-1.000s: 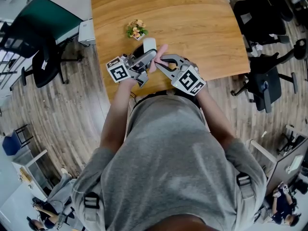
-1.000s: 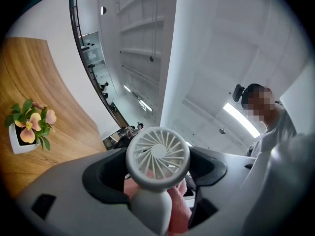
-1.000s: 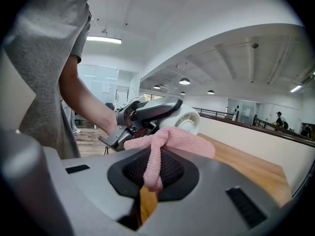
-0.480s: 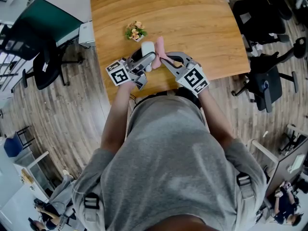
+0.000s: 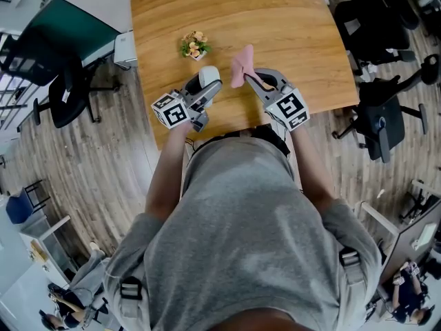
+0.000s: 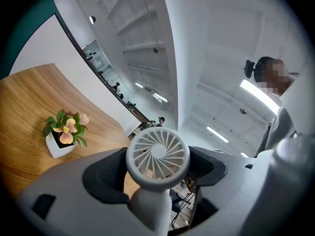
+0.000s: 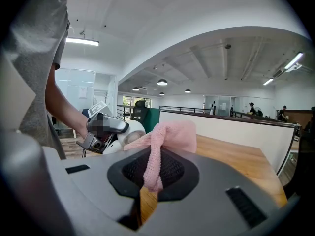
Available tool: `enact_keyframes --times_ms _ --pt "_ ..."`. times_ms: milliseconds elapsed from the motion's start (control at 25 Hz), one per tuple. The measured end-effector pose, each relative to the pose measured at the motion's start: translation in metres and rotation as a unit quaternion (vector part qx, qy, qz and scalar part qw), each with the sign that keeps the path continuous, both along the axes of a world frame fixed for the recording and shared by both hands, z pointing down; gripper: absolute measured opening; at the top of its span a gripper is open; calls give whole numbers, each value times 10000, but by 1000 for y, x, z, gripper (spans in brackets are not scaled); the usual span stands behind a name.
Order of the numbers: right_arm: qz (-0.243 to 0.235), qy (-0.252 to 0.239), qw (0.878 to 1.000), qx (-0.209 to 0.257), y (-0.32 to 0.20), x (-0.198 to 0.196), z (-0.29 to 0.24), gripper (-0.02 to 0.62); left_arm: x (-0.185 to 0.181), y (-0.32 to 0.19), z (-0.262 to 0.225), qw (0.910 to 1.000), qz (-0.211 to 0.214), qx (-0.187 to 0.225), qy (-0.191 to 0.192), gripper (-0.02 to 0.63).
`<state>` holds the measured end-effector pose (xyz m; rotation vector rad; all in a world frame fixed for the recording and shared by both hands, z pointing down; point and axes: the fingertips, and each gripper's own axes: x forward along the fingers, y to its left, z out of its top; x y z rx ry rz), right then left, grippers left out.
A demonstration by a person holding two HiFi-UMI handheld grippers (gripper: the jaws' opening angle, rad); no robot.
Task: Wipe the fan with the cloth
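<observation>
The small white fan [image 5: 209,76] sits just above the centre of the head view, over the near edge of the wooden worktop [image 5: 289,19]. It is held by the left hand-held gripper [image 5: 204,92]. In the left gripper view the fan [image 6: 157,156] stands upright at lower centre. Its round slatted head is above the dark pads, and its handle runs down between the jaws, which pinch it from both sides.

Just right of the fan and apart from it, the pink cloth [image 5: 241,63] sticks up from the right hand-held gripper [image 5: 252,80]. Its jaws are pressed together on the fabric. In the right gripper view a twisted strip of the cloth [image 7: 158,151] runs down into the jaws and the rest bunches above them.

A small potted flower [image 5: 195,45] stands on the worktop, up and left of the fan. Dark office chairs [image 5: 381,119] stand on the plank floor [image 5: 103,178] at the frame's right edge.
</observation>
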<state>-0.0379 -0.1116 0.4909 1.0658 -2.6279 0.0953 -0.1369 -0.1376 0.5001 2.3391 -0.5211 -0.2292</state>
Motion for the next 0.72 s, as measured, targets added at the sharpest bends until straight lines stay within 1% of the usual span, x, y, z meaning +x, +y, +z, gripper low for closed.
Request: enact_keyframes --times_ms 80,320,520,600,720 --pt "66 16 10000 -17 -2 7 3 20 1 1 5 10000 0 34 -86 370" --pt "146 21 9999 -74 0 17 11 20 0 3 12 9996 -157 -70 -202 370" --pt "233 42 9996 -122 2 26 16 20 -1 4 17 9992 -172 -123 -342 370" --pt "258 50 9996 -108 1 29 17 18 -2 4 17 9993 -191 -155 -289 370" --pt "277 79 9995 -146 0 32 18 18 -5 -1 16 9991 -312 -269 -64 370"
